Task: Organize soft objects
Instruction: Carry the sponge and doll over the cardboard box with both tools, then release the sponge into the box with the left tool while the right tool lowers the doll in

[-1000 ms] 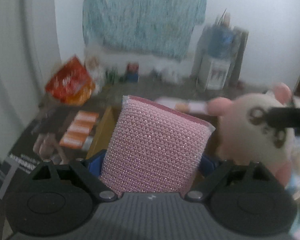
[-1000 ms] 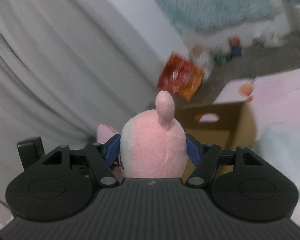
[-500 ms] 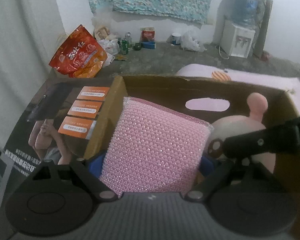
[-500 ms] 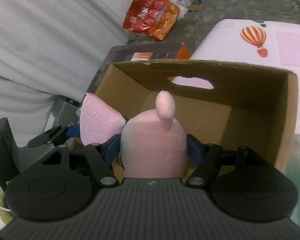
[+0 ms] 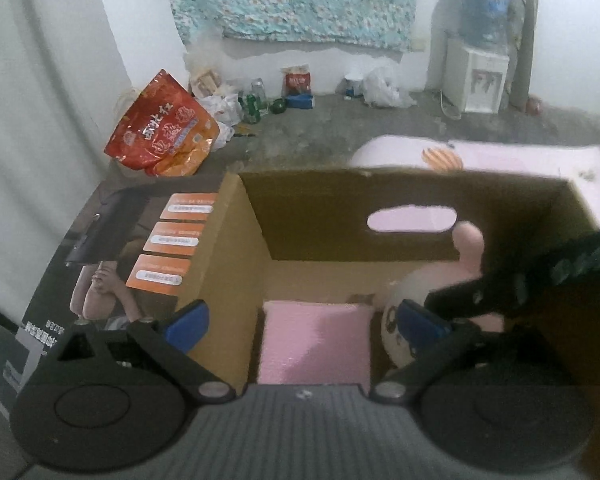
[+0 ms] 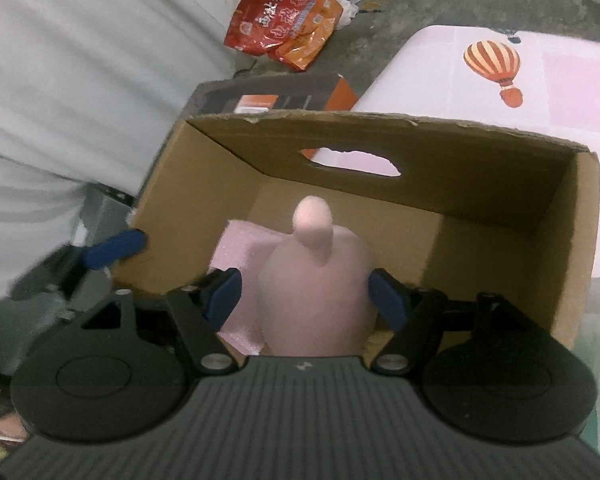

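Observation:
An open cardboard box (image 5: 400,196) (image 6: 380,132) with a handle slot stands in front of me. A pink sponge (image 5: 316,344) (image 6: 244,248) lies on its floor at the left. My left gripper (image 5: 304,320) is open above it, its fingers wide apart over the box's left wall. A pink and cream plush toy (image 6: 316,288) (image 5: 416,300) sits in the box beside the sponge. My right gripper (image 6: 306,296) is open, its blue pads a little apart from the toy's sides.
A dark printed carton (image 5: 132,256) lies left of the box. A pink mat with a balloon print (image 6: 500,68) lies beyond it. A red snack bag (image 5: 164,132), bottles and a water dispenser (image 5: 480,76) stand on the concrete floor by the wall.
Both grippers moved down over the box. My left gripper opened and the sponge dropped onto the box floor. My right gripper opened around the plush toy, which now sits lower in the box.

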